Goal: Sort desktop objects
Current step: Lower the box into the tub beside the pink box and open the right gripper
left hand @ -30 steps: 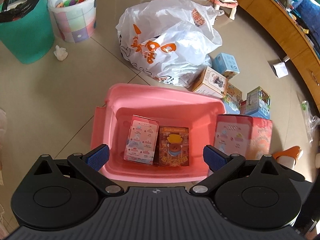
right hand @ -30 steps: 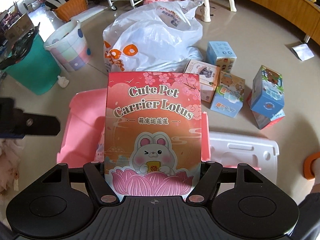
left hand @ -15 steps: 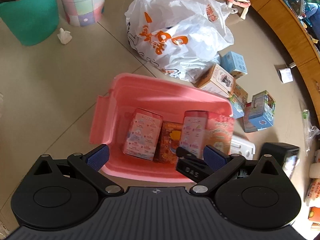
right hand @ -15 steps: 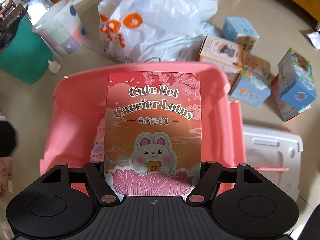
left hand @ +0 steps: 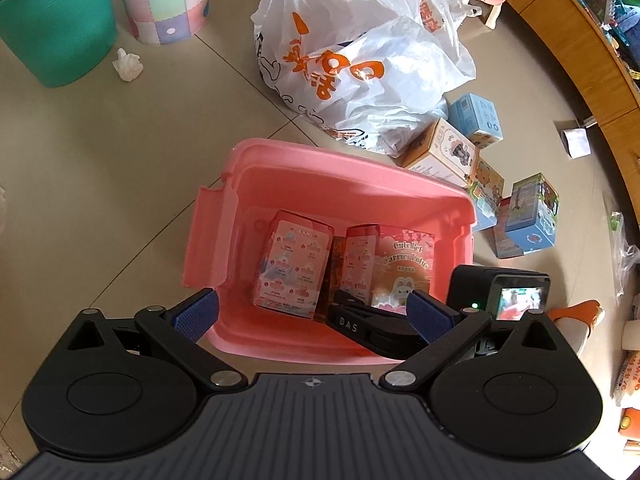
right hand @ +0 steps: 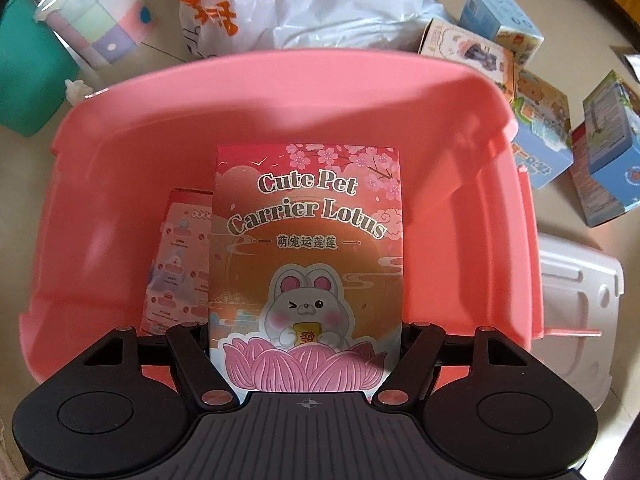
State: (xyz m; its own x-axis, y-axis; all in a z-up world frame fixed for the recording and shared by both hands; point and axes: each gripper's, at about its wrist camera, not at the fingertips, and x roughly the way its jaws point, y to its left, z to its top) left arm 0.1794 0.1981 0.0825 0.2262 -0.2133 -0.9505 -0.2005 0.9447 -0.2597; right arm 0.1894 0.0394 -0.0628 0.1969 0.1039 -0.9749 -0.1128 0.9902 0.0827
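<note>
Lowered further since half a sec ago, right gripper (right hand: 308, 344) now has its red-and-pink "Cute Pet Carrier Lotus" cardboard box (right hand: 308, 248) down inside the pink plastic storage bin (left hand: 320, 184), where 1 s ago it was held above the rim. Jaws are clamped on the box's two side edges near its lower end, box upright w/ rabbit face toward the camera.

Left gripper (left hand: 312, 312) hovers over the bin's near edge, blue-padded fingers (left hand: 196, 312) spread wide, nothing between them.

Count inside bin, left wrist view: 3 boxes. One pale pink box w/ small printed figures (left hand: 294, 260) stands at left; one dark orange box (left hand: 338, 264) shows only as a sliver in the middle; the Lotus box (left hand: 402, 268) is at right, just beside the orange one. Whether it touches the bin floor can't be told.

On the tiled floor to the right of the bin: approx 5 small boxes in a loose cluster, incl. one cream box (left hand: 444, 152), blue cube-shaped box (left hand: 476, 120), tall blue-and-green box (left hand: 534, 216).

Behind the bin: 1 white plastic bag w/ orange print (left hand: 356, 64), 1 pastel-checked bucket (left hand: 160, 0), 1 teal waste bin (left hand: 52, 28), 1 crumpled white tissue (left hand: 127, 65). White plastic lid (right hand: 576, 320) lies beside the bin's right side.
</note>
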